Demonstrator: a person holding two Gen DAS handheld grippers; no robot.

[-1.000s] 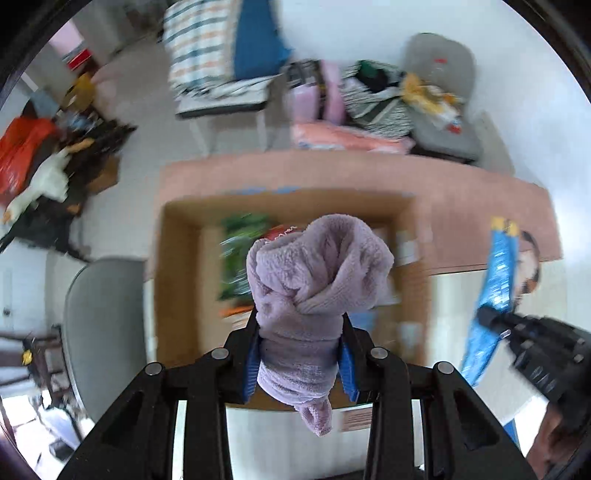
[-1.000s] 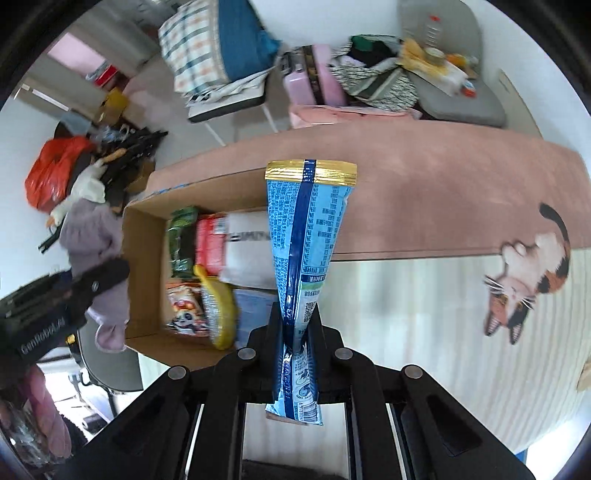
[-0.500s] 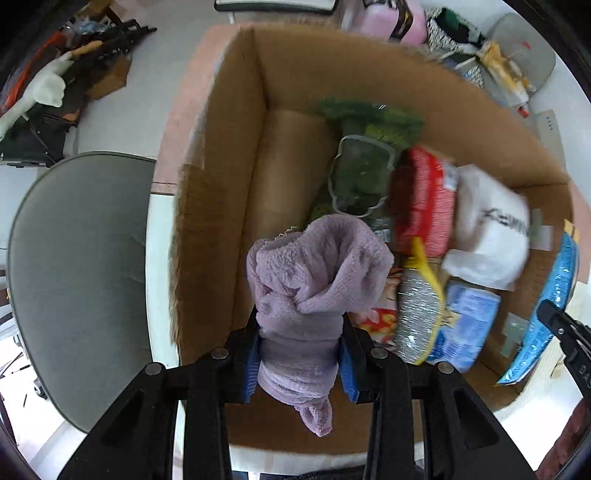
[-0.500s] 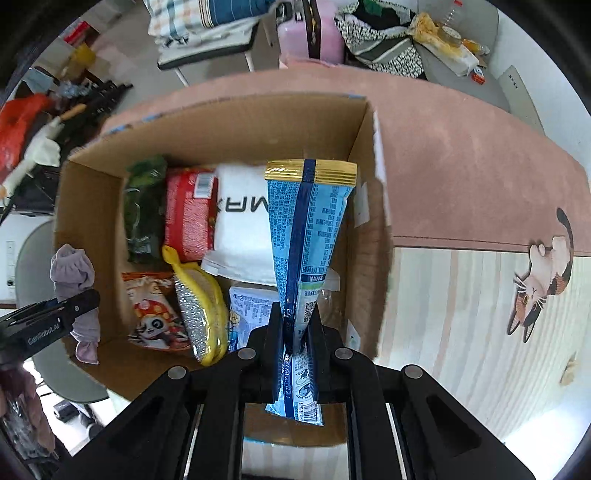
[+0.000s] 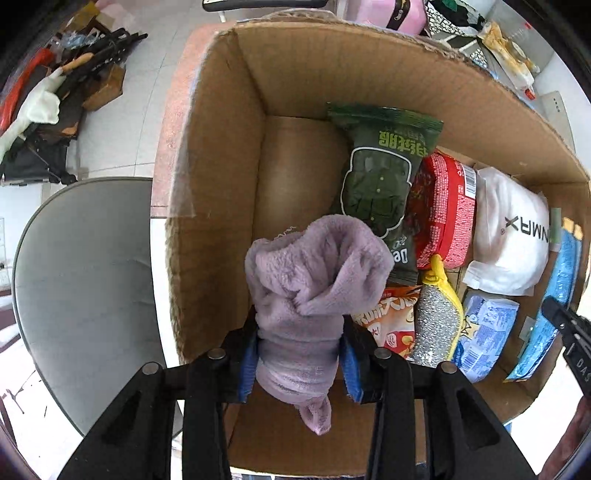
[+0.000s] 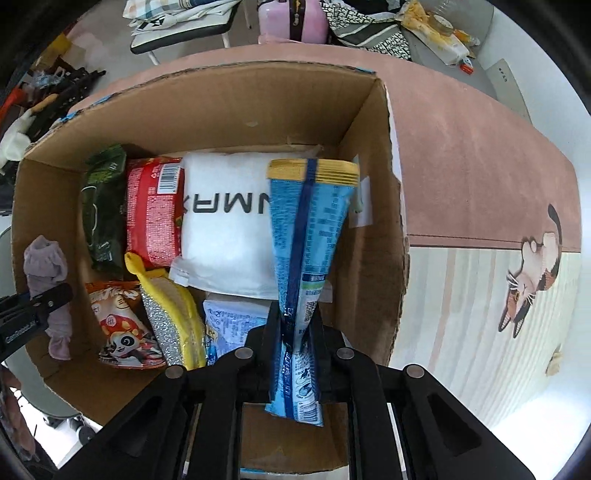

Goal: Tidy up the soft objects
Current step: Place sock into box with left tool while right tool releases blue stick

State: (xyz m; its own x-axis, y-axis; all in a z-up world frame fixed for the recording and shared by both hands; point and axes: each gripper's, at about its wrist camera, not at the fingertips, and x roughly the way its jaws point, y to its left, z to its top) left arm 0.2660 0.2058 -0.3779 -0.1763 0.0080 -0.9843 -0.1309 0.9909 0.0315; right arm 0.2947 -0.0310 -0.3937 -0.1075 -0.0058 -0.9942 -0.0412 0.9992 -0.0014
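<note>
My left gripper [image 5: 299,354] is shut on a rolled lilac fleece cloth [image 5: 314,280] and holds it inside the left end of an open cardboard box [image 5: 218,177]. My right gripper [image 6: 295,332] is shut on a blue snack packet [image 6: 306,240] with a gold top seal, held upright inside the box's right end [image 6: 384,229]. The cloth also shows in the right wrist view [image 6: 46,266], and the packet in the left wrist view [image 5: 554,295]. The box holds a green packet [image 5: 380,177], a red packet [image 5: 443,206], a white bag [image 5: 509,232] and a yellow sponge [image 5: 436,317].
The box stands on a pink mat [image 6: 472,155] on a table with a cat print [image 6: 528,277]. A grey chair seat [image 5: 81,280] is left of the box. Bags and clothes [image 6: 369,29] lie beyond the table; clutter [image 5: 55,92] covers the floor at the far left.
Both grippers have moved forward and down, from in front of the box to inside it. The cloth and the packet are still held.
</note>
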